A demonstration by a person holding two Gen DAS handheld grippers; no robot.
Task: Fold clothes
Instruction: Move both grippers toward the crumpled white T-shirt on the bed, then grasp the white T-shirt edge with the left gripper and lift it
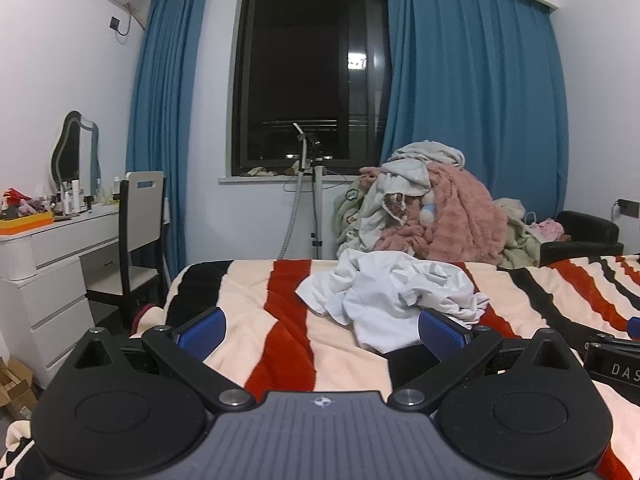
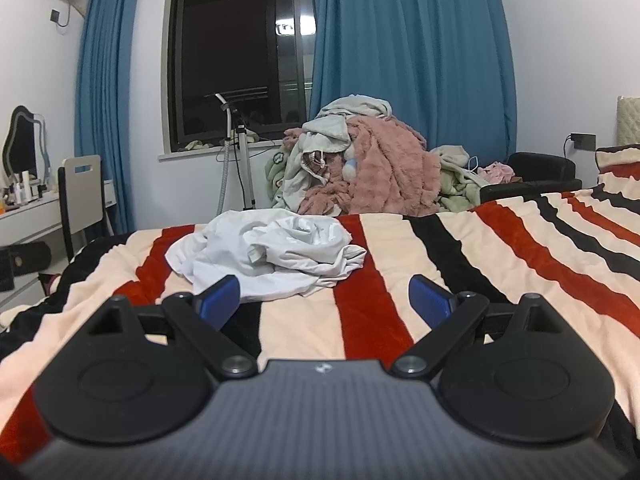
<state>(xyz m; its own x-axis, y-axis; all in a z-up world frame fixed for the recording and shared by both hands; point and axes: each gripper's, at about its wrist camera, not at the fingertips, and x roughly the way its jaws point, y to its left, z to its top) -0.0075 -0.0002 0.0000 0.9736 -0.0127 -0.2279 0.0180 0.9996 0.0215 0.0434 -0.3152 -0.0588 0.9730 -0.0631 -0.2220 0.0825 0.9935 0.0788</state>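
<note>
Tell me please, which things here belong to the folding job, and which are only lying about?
For the job:
- white garment, crumpled on the striped blanket
- left gripper, open
- right gripper, open

Only lying about:
- clothes pile behind the bed
- chair
- dresser with bottles
- mirror
- curtains

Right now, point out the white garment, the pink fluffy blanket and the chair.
white garment [image 2: 276, 248], right wrist view, on its crumpled middle.
pink fluffy blanket [image 2: 388, 168], right wrist view, on its draped front.
chair [image 1: 142, 212], left wrist view, on its pale backrest.
</note>
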